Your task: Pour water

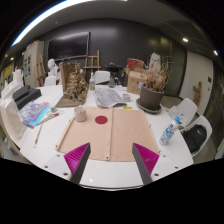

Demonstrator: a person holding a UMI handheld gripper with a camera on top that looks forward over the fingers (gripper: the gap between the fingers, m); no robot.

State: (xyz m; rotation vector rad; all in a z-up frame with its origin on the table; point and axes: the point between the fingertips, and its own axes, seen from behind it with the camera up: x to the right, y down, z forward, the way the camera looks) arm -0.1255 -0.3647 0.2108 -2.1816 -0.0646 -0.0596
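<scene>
Tongs (110, 163) hovering wide open and empty over the bench (110, 178); water bottle (168, 131) waiting ungrasped near its right edge, pouring not yet begun.

My gripper (111, 160), seen from above: jaws spread wide apart, level, both pink pads (146, 157) facing inward, nothing held between them.

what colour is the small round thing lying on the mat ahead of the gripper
Red, seen in the gripper view: the round disc lies on the tan mat.
</scene>
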